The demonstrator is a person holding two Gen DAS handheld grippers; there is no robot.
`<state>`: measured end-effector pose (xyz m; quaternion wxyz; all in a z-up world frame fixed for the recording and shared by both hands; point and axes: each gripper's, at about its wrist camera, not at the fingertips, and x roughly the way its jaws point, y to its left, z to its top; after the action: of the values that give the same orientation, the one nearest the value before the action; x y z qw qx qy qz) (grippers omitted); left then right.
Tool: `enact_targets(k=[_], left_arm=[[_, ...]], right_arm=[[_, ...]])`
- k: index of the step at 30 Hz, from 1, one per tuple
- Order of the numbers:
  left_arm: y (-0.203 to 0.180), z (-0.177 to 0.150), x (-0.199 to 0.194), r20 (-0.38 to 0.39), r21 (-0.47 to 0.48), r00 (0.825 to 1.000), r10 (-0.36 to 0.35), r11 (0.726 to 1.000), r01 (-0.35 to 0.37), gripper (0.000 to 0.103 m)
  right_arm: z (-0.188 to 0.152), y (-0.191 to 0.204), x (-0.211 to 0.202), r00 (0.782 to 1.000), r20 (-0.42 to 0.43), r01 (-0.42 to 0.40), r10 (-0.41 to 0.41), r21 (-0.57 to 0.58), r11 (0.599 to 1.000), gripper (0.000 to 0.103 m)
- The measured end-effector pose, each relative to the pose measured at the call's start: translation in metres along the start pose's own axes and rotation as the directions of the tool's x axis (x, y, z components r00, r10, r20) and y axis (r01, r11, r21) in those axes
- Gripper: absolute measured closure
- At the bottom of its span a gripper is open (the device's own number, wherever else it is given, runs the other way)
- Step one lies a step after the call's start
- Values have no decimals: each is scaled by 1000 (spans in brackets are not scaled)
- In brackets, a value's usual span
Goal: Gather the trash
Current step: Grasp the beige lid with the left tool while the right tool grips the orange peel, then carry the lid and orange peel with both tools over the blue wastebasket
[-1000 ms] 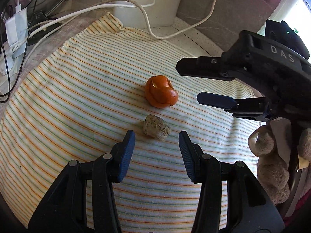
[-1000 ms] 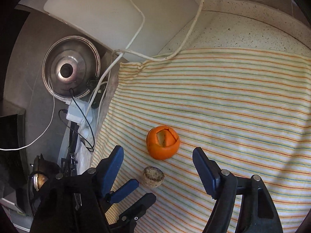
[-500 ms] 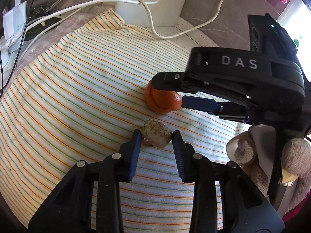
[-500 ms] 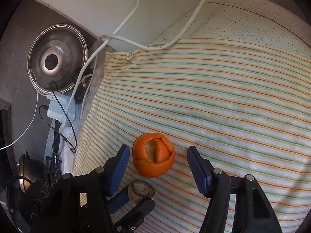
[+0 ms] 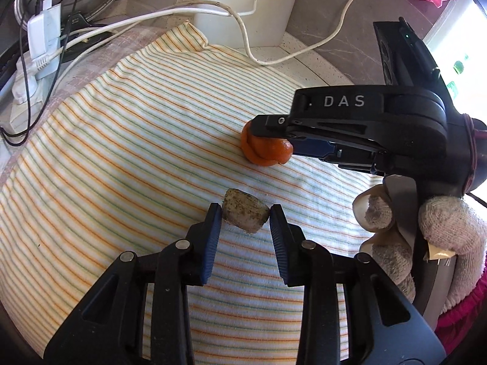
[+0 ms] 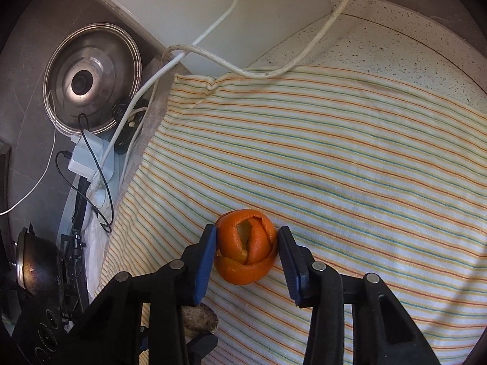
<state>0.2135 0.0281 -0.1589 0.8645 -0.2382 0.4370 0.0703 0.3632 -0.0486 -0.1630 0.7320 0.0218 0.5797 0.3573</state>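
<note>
My left gripper [image 5: 243, 219] is clamped on the brownish lump [image 5: 246, 214], which sits on the striped cloth [image 5: 121, 152]. Beyond it, my right gripper [image 6: 247, 245] has just been closing, and its pads now squeeze the orange peel [image 6: 246, 246]. I judge both grasps made; next I'd lift both straight up, gently, since the peel could crumple.
</note>
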Motion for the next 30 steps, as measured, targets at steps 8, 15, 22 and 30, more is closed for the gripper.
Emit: enact_targets(k=[8, 15, 22, 30], left_arm=[[-2, -8, -21, 13, 24, 1000, -6, 1000, 6, 70], [-4, -21, -45, 18, 52, 1000, -25, 998, 24, 70], [0, -36, -67, 18, 84, 999, -36, 996, 34, 70], [10, -58, -97, 15, 108, 998, -57, 993, 55, 70]], right_arm=[[-15, 0, -24, 999, 37, -18, 18, 15, 1000, 62], [-37, 0, -54, 997, 77, -26, 23, 30, 999, 63], [-63, 7, -82, 992, 123, 7, -8, 15, 1000, 65], [-101, 9, -107, 988, 153, 13, -20, 47, 999, 65]])
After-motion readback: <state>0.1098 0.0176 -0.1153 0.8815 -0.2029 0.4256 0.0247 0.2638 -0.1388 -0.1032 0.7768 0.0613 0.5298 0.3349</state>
